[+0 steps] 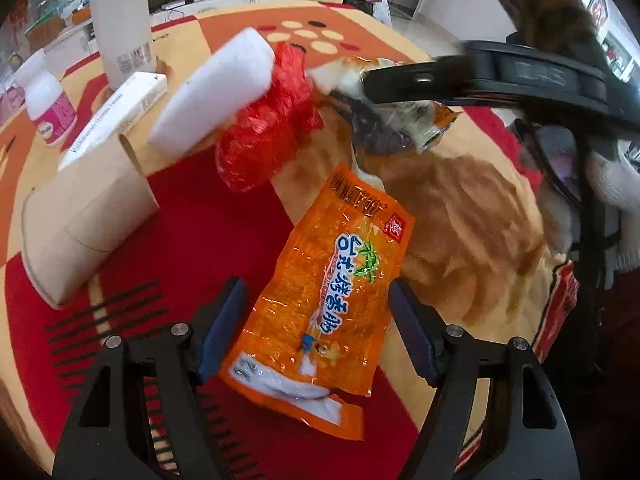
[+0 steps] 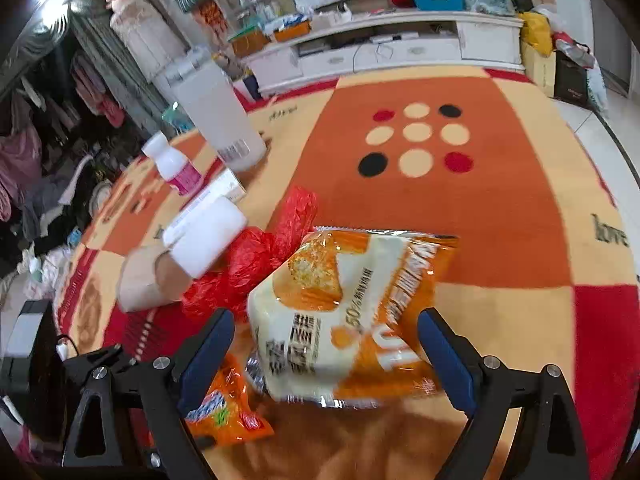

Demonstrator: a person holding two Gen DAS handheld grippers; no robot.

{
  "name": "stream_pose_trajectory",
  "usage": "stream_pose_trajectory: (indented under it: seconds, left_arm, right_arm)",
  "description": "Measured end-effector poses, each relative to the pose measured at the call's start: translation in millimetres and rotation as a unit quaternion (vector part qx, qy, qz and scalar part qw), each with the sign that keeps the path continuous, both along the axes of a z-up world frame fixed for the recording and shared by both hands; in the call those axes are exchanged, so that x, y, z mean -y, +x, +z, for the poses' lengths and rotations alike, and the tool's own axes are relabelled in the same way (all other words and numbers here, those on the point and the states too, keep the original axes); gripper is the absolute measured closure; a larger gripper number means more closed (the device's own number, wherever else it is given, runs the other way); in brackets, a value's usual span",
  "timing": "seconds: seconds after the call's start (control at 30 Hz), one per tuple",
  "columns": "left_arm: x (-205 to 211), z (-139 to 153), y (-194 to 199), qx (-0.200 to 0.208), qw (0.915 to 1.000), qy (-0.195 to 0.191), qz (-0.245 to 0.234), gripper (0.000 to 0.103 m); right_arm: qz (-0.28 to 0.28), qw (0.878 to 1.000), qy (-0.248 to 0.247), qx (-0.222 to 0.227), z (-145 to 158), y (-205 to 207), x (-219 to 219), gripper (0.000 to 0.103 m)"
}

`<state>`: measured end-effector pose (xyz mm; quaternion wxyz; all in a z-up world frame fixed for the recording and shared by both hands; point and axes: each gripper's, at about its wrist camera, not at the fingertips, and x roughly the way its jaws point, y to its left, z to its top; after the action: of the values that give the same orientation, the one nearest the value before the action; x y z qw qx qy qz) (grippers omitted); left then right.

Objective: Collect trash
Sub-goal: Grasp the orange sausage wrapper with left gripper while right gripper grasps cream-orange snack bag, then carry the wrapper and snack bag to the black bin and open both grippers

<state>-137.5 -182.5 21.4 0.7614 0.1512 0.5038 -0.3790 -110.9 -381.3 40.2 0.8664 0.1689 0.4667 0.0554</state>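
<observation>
An orange sausage wrapper (image 1: 320, 300) lies flat on the carpet between the fingers of my open left gripper (image 1: 318, 316); it also shows in the right wrist view (image 2: 224, 412). A white-and-orange snack bag (image 2: 344, 312) lies between the wide-open fingers of my right gripper (image 2: 324, 356); I cannot tell whether they touch it. In the left wrist view the same bag (image 1: 392, 116) sits under the right gripper's finger (image 1: 460, 76). A crumpled red plastic bag (image 1: 268, 124) (image 2: 256, 256) lies beside it.
A white foam cylinder (image 1: 216, 92) and a cardboard tube (image 1: 84, 216) lie left of the red bag. A white box (image 1: 116, 116), a pink-labelled bottle (image 1: 50, 108) and a tall white bin (image 1: 120, 20) stand behind. A white TV cabinet (image 2: 384, 48) is at the back.
</observation>
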Motion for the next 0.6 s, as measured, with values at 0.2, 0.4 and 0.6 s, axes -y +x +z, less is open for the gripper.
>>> stream_pose_trajectory:
  seconds: [0.2,0.4,0.6]
  left_arm:
    - [5,-1,-6,0.007,0.9999,0.0,0.009,0.03]
    - [2,-1,-1,-0.02,0.998,-0.029,0.053,0.057]
    - [-6,0,5,-0.049,0.9938,-0.048,0.088,0.084]
  right_arm:
    - [-0.008,1.0,-0.022,-0.018,-19,6,11,0.012]
    - [-0.007,1.0,-0.017,0.011,-16,-11,29,0.048]
    - [0.012,0.999,-0.025,0.034,-5,-37,35,0.06]
